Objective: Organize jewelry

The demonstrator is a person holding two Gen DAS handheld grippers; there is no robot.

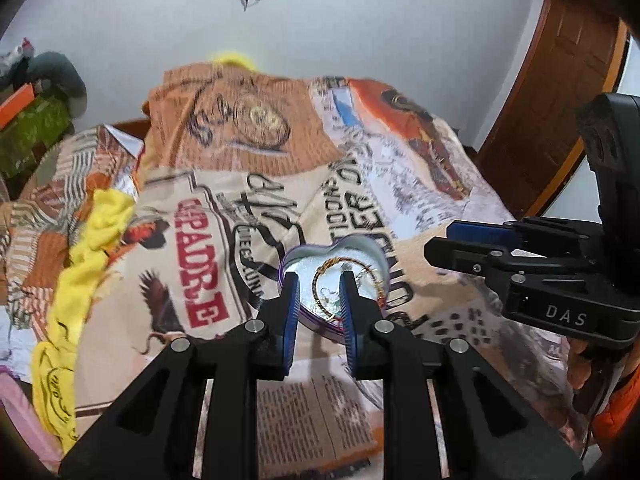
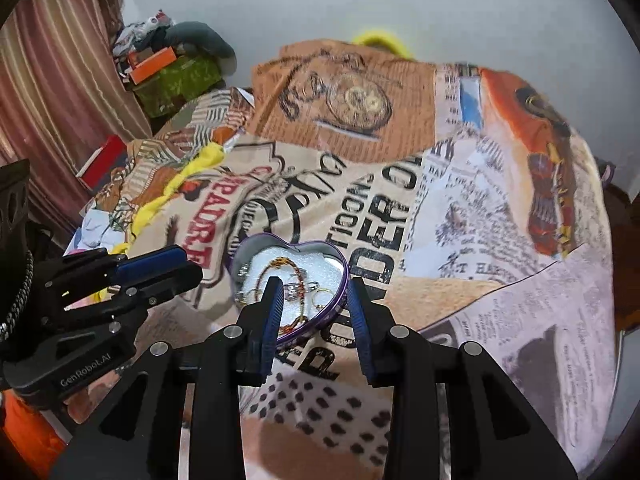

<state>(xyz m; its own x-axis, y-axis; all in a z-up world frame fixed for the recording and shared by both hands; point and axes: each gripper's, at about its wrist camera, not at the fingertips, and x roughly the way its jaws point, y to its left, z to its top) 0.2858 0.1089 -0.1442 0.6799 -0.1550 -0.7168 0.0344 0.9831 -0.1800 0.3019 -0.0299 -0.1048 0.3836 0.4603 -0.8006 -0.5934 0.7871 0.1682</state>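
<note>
- On the printed blanket (image 2: 460,208), near the middle of the bed, lies a heart-shaped tin (image 2: 340,280) with a purple wall and a white lining.
- Inside the tin there is a beaded bracelet (image 2: 290,264), some gold rings (image 2: 322,294) and small silver pieces; they lie mixed together.
- The left gripper (image 1: 319,292) hangs over the near part of the tin, its blue pads parted with a gap, and nothing is between them.
- The right gripper (image 2: 314,300) is wide open; its left finger is in front of the tin's inside and its right finger just beside the right wall. It holds nothing.
- A yellow cloth (image 1: 86,248) lies at the left side of the blanket.
- Far left, a green box (image 2: 176,80) stands near the curtain (image 2: 60,80).
</note>
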